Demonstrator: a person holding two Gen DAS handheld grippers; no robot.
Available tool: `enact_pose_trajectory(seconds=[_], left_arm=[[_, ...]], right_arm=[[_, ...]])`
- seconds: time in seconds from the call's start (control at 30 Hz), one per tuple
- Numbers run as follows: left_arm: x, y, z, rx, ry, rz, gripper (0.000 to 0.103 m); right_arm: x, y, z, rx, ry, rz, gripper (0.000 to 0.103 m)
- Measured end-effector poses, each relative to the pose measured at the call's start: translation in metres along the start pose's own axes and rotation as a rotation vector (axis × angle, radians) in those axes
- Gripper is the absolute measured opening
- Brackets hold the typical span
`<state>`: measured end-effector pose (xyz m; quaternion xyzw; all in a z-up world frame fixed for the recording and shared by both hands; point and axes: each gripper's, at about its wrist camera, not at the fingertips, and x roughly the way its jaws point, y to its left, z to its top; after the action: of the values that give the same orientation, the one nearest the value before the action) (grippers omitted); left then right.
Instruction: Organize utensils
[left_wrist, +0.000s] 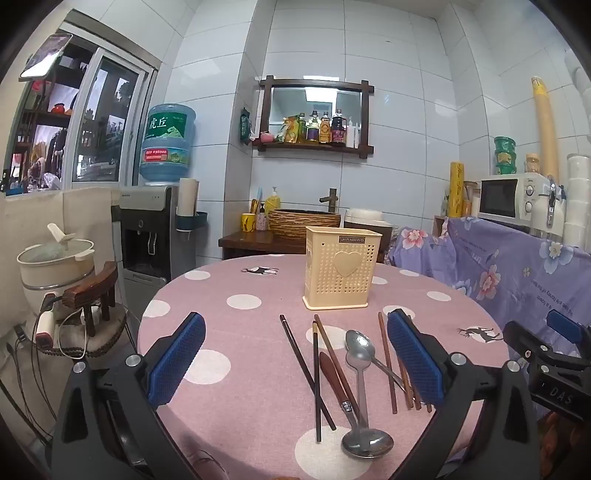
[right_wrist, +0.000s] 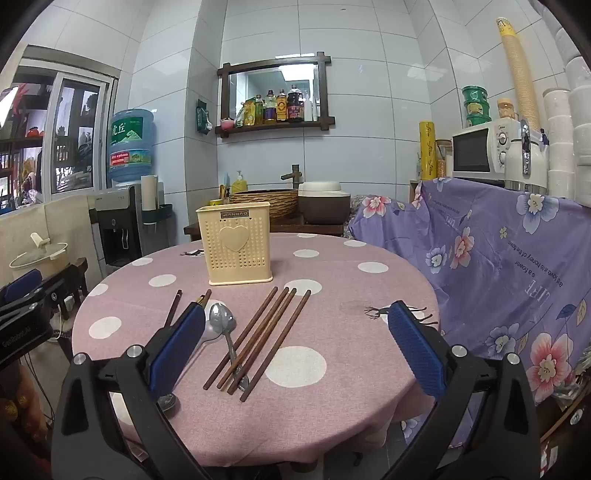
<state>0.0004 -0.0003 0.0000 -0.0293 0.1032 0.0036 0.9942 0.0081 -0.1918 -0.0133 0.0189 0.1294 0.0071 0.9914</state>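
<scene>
A cream perforated utensil holder (left_wrist: 341, 267) with a heart stands upright on the round pink dotted table (left_wrist: 229, 332); it also shows in the right wrist view (right_wrist: 236, 249). In front of it lie dark chopsticks (left_wrist: 316, 373), several brown chopsticks (right_wrist: 258, 339) and metal spoons (left_wrist: 360, 387), one spoon (right_wrist: 223, 323) crossing the brown chopsticks. My left gripper (left_wrist: 295, 362) is open, above the dark chopsticks and spoons. My right gripper (right_wrist: 295, 347) is open and empty, above the brown chopsticks.
A purple flowered cloth (right_wrist: 517, 258) covers a counter at the right, with a microwave (right_wrist: 480, 151) on it. A water dispenser (left_wrist: 147, 229), a pot (left_wrist: 55, 262) and a small wooden chair (left_wrist: 92, 314) stand at the left. A basin (left_wrist: 303, 221) is behind the table.
</scene>
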Motion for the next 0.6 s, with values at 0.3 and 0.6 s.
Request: enact_pose_trajectory(seconds=[0.3, 0.6], left_arm=[[-0.0001, 0.0, 0.0, -0.002, 0.0, 0.0, 0.098], [0.0002, 0.0001, 0.0, -0.003, 0.002, -0.001, 0.098]], right_arm=[[-0.0001, -0.0003, -0.0002, 0.003, -0.002, 0.001, 0.098], [0.0002, -0.0001, -0.0004, 0.003, -0.002, 0.001, 0.098]])
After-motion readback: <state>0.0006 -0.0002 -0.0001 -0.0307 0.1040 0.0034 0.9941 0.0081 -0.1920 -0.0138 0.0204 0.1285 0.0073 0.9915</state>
